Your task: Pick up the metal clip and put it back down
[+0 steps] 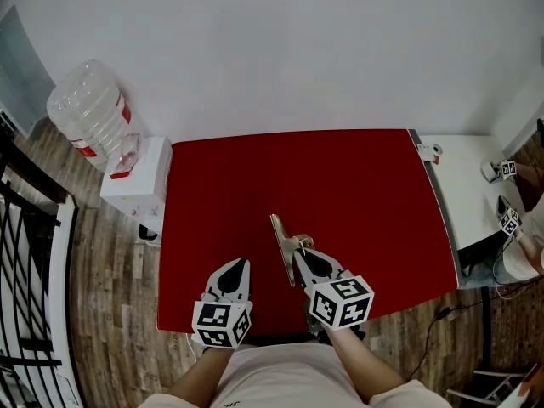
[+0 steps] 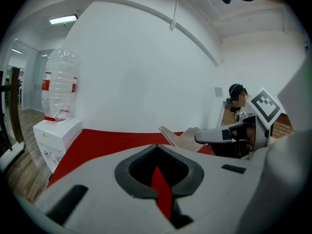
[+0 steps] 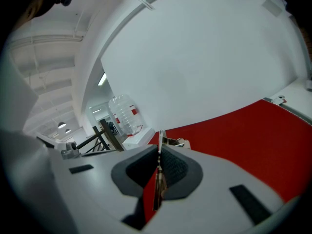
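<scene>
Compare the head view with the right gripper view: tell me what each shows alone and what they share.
Head view only: the left gripper near the table's front edge, and a white side table on the right. Right gripper view only: the pads pinching the metal clip seen edge-on, plus a ceiling light. Both: the right gripper shut on the metal clip, the red table, and the water bottle.
</scene>
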